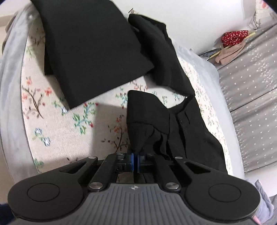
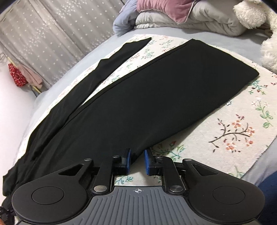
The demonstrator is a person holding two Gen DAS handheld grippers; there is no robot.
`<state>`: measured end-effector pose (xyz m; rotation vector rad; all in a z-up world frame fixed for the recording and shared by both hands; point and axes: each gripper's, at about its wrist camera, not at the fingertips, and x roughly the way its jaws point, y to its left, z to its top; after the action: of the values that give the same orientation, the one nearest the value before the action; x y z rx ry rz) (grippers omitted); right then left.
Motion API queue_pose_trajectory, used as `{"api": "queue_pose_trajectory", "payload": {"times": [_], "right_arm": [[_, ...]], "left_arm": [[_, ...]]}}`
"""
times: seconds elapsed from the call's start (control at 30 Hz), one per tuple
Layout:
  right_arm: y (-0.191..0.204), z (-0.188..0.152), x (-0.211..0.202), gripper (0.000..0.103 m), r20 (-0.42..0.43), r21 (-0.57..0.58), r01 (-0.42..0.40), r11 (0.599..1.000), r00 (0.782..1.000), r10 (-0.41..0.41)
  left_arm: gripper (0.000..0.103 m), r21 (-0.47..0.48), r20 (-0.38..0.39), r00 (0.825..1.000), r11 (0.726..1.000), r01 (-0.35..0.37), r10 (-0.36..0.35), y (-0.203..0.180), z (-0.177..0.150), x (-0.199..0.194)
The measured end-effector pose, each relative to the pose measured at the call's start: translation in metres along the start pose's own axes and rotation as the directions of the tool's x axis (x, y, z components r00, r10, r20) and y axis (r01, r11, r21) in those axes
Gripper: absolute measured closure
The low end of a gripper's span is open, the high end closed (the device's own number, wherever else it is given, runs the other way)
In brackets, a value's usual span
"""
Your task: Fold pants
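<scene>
Broadly, a bed with a pale grey-blue sheet [image 2: 57,97] fills both views, a floral cloth [image 2: 233,124] spread over its middle. Grey star-print curtain [image 2: 43,34] behind the bed in the right wrist view; bundled bedding with a pink cushion [image 2: 161,8] at the far end, and white plush [image 2: 251,15] at the top right.

Black pants [image 2: 147,97] lie on the floral cloth. Right wrist view: one wide leg flat and smooth, running away from the camera; second leg [image 2: 97,76] narrower, bunched along its length, lying to the left with a strip of floral cloth showing between the two.

Left wrist view: waist end of the pants [image 1: 173,124] rumpled and drawn up toward the camera; a flat folded black panel [image 1: 90,48] further off.

Red patterned fabric [image 1: 235,37] and a beige garment [image 1: 230,53] lie off to the right by the curtain.

Left gripper [image 1: 135,158]: jaws clenched on a gathered pinch of the pants fabric, blue pads nearly meeting.

Right gripper [image 2: 138,161]: blue pads narrowly apart, edge of the wide leg pinched between them, low over the cloth.
</scene>
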<state>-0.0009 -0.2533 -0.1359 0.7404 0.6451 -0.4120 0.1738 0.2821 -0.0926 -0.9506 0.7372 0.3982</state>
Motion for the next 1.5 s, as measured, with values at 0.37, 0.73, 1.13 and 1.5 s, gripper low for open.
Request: {"api": "queue_pose_trajectory", "payload": {"times": [0.37,0.73,1.13,1.5], "right_arm": [[0.021,0.007,-0.019,0.054,0.045,-0.087,-0.004,0.996,0.999,0.008],[0.065,0.078,0.015,0.036,0.061,-0.26,0.006,0.966,0.998,0.01],[0.024,0.146,0.126,0.031,0.025,-0.275,0.189,0.943,0.982,-0.19],[0.04,0.158,0.161,0.03,0.052,-0.433,0.255,0.865,0.965,-0.258]], "left_arm": [[0.043,0.102,0.145,0.981,0.984,-0.146,0.131,-0.009,0.006,-0.03],[0.039,0.492,-0.026,0.987,0.861,-0.128,0.161,-0.13,0.016,0.041],[0.007,0.739,0.125,0.966,0.628,-0.243,0.227,-0.185,0.001,0.114],[0.083,0.761,0.303,0.933,0.54,-0.36,0.196,-0.191,-0.023,0.147]]}}
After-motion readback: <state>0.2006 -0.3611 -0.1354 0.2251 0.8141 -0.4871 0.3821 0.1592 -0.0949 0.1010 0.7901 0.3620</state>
